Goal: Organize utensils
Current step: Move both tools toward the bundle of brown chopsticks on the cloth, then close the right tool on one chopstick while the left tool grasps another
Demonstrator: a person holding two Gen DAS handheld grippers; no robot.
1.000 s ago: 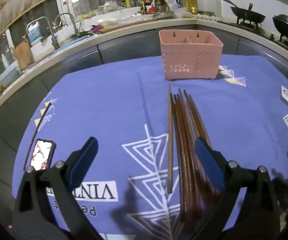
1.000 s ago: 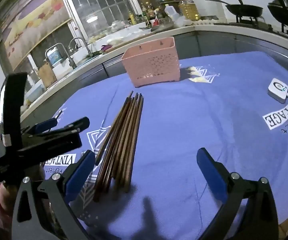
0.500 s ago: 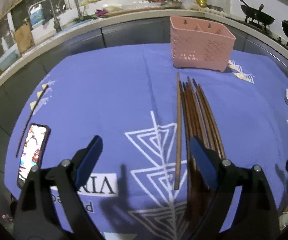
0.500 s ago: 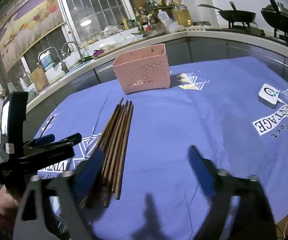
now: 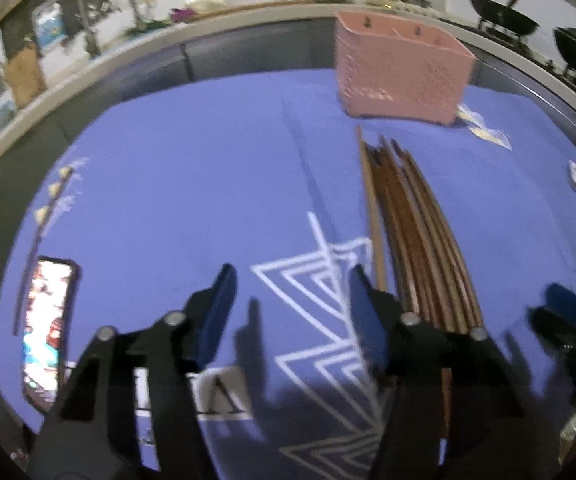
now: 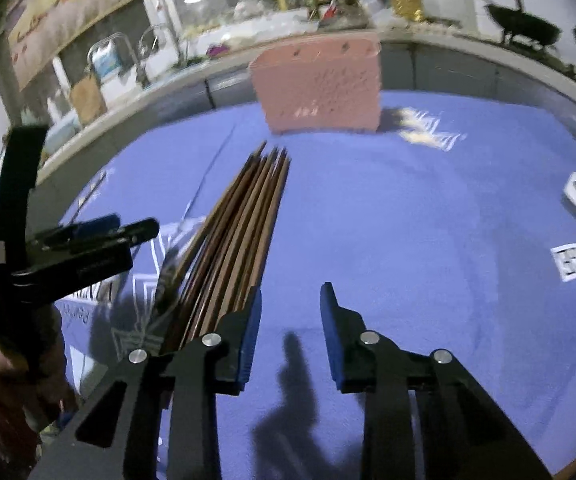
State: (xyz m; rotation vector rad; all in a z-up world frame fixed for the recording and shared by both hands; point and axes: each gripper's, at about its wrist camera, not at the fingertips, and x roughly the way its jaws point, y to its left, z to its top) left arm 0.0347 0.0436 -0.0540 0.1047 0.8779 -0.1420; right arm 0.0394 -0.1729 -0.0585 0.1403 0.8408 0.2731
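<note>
left wrist: left gripper [image 5: 289, 304], fingers apart and empty, sits left of the chopsticks [image 5: 415, 232]; closing here could catch only the stray one. right wrist: right gripper [image 6: 289, 312], parted, right of them; nudging could scatter them short of the basket [image 6: 319, 84].

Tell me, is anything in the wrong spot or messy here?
Yes. The chopsticks lie loose on the purple cloth instead of in the pink basket. One paler chopstick sits slightly apart from the bundle. A phone lies near the cloth's edge.
</note>
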